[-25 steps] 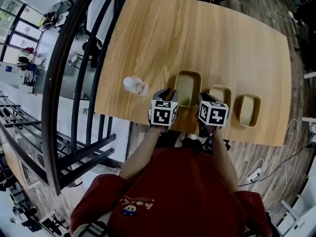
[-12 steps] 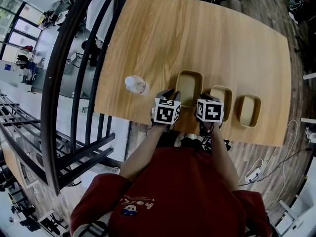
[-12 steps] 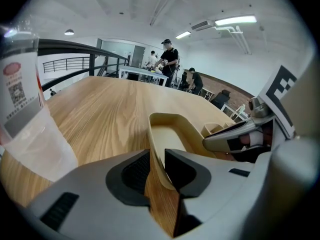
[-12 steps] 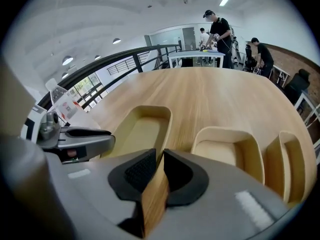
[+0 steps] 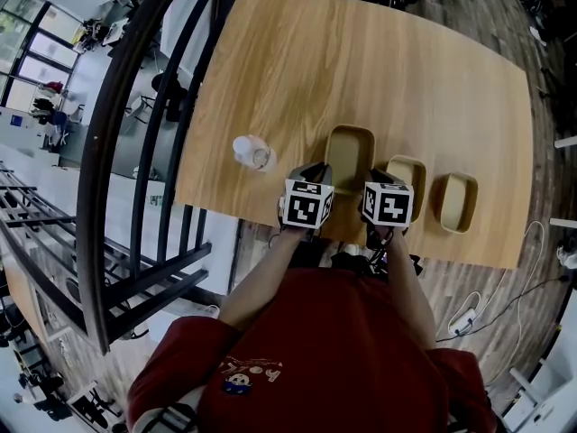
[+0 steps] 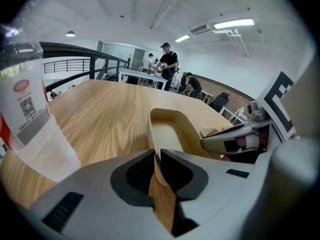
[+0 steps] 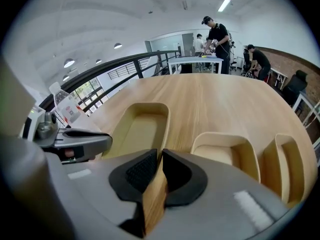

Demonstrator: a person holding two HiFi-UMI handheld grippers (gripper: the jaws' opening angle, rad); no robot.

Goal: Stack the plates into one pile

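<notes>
Three cream rectangular plates stand in a row near the table's front edge: a large one [image 5: 347, 156] [image 6: 167, 134] [image 7: 137, 129], a middle one [image 5: 403, 177] [image 7: 225, 151] and a small one [image 5: 456, 201] [image 7: 285, 164]. My left gripper [image 5: 317, 173] [image 6: 157, 160] is at the large plate's near left corner. Its jaws are closing, and the plate's rim is pinched between the pads. My right gripper [image 5: 371, 182] [image 7: 159, 159] is at the same plate's near right corner, also closing with the rim between its pads.
A clear plastic bottle [image 5: 251, 152] [image 6: 30, 119] stands on the wooden table [image 5: 361, 52] to the left of the large plate, close to my left gripper. A black railing [image 5: 135, 152] runs past the table's left side.
In the head view both grippers stay at the near end of the large plate. Nothing else on the table has moved.
</notes>
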